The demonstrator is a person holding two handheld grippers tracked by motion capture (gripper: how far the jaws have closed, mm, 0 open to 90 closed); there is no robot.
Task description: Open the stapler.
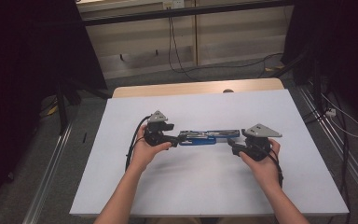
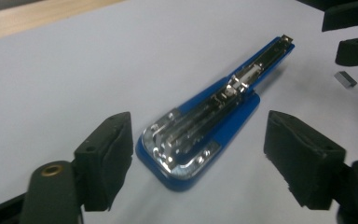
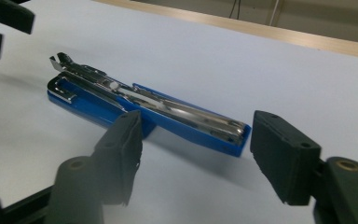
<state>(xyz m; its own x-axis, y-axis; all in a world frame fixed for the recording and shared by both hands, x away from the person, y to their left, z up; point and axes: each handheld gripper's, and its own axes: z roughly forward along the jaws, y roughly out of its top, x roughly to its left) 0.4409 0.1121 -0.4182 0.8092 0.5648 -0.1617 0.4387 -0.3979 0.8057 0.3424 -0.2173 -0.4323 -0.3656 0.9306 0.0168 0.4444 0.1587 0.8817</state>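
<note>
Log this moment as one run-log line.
stapler: opened flat on table, blue, metal up | left gripper: open, fingers apart at one end | right gripper: open at other end | small staple strip: loose beside stapler

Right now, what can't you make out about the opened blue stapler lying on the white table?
- Blue-and-chrome stapler: high view, too small for detail; left gripper covers one end.
- Staples inside: hidden by glare in both gripper views.
- Small grey block: left gripper view, blurred, unidentifiable.

Left gripper (image 1: 176,138) and right gripper (image 1: 233,143) face each other, jaws apart.
</note>
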